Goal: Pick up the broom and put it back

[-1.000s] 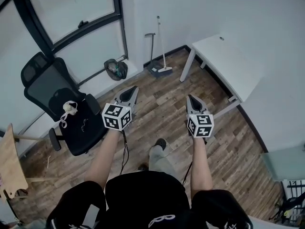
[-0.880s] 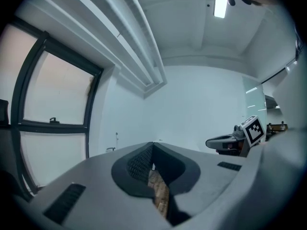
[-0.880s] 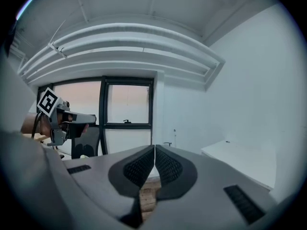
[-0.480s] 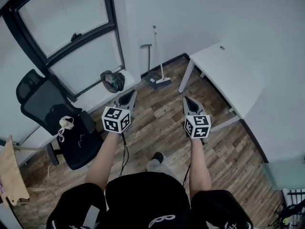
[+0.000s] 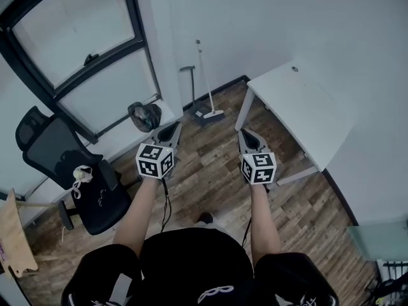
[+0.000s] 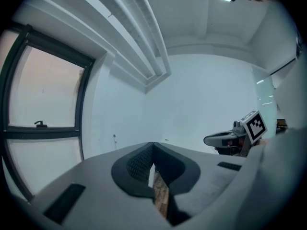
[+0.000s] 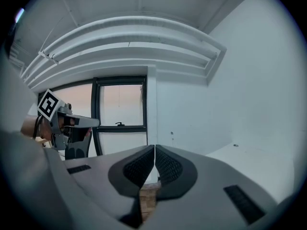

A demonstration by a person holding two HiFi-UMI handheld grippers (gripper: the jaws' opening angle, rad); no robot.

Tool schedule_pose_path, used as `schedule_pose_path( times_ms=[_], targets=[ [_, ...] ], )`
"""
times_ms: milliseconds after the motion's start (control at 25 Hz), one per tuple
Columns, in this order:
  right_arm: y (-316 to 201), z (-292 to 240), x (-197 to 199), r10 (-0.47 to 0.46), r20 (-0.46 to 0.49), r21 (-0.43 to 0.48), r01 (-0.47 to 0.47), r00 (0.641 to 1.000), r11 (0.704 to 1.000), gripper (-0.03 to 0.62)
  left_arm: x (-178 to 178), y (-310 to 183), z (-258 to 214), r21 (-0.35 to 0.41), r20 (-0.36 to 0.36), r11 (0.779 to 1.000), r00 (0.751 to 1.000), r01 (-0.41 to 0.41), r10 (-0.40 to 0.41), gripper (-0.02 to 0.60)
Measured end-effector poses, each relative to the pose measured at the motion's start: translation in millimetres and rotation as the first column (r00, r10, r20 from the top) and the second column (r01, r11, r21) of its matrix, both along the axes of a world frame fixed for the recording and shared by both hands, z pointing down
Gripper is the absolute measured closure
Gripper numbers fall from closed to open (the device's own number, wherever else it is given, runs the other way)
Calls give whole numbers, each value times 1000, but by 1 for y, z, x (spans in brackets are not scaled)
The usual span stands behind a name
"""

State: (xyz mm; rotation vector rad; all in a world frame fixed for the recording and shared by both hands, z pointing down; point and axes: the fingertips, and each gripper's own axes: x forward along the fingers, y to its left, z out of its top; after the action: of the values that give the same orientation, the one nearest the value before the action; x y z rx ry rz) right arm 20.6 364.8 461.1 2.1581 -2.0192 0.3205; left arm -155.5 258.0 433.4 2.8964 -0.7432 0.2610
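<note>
Your left gripper (image 5: 172,127) and right gripper (image 5: 243,133) are both clenched on nothing; the broom (image 5: 205,88) stands by the far wall.

The slim broom (image 5: 205,78), with a pale straight handle and a flat light head, stands nearly upright at twelve o'clock in the head view. Its handle leans against the white wall (image 5: 248,30), and its head rests on the wooden plank floor (image 5: 210,155).

light: soft and even, from the big dark-framed glass window (image 5: 70,30) | shadows: faint | focus: sharp | edges: gripper views bend round, corners black
</note>
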Motion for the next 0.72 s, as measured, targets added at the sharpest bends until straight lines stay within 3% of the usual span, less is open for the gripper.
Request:
schedule_pose_path(
  times_ms=[720],
  targets=[
    [-33, 19, 50, -8, 13, -19, 8, 1000, 1000, 569, 52, -36, 16, -15, 13, 1000, 1000, -8, 9, 565]
  ],
)
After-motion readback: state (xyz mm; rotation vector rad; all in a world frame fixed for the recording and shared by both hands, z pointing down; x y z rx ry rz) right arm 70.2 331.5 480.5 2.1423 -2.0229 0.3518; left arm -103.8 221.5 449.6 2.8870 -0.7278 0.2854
